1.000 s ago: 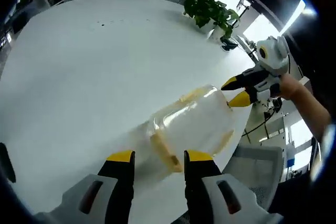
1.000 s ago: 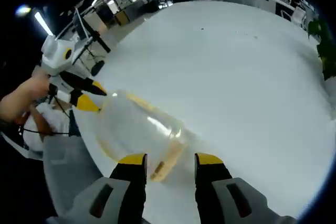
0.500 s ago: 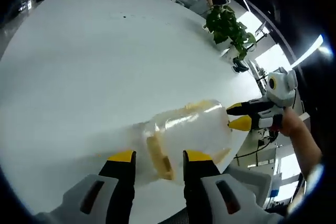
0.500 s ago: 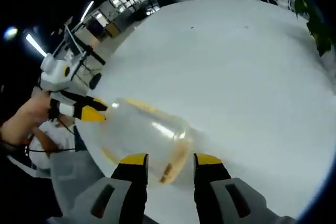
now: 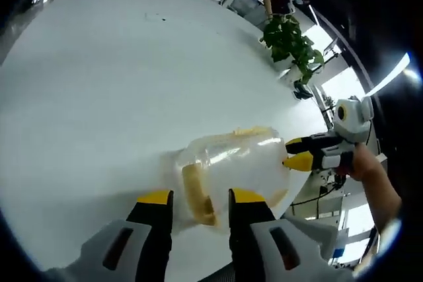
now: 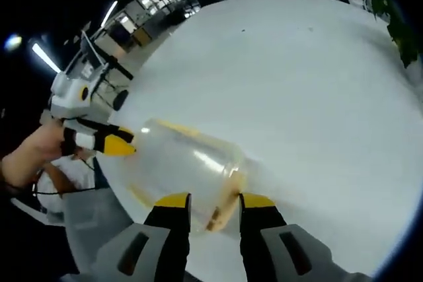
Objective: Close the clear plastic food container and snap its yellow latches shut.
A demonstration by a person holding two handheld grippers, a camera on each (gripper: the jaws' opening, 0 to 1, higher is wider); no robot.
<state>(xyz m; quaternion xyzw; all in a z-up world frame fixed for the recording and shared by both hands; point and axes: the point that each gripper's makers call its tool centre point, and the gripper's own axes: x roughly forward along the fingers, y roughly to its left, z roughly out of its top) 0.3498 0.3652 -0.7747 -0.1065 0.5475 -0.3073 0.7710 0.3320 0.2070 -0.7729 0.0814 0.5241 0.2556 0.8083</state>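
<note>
Two grippers meet at one clear plastic food container [image 5: 234, 170] lying on a round white table [image 5: 112, 84]. In the left gripper view the container sits just past the left gripper [image 5: 196, 197], toward 12 o'clock of its yellow-tipped jaws. The jaws stand a little apart, released, with a yellow latch [image 5: 197, 196] of the container showing in the gap between them; whether the tips touch it I cannot tell. At 3 o'clock the right gripper [image 5: 295, 152] comes in, held by a person's hand [image 5: 363, 163], its tips at the container's far end and close together; contact is unclear.

In the right gripper view the container [image 6: 182, 166] lies straight ahead of the right gripper [image 6: 208, 199], whose jaws are parted, gripping nothing I can make out, with another yellow latch [image 6: 221, 212] between the tips. The left gripper [image 6: 119, 143] enters from 9 o'clock, its tip against the container's end, a hand [image 6: 30, 156] behind it.

A potted green plant [image 5: 291, 41] stands at the table's far edge, toward 1 o'clock in the left gripper view.
</note>
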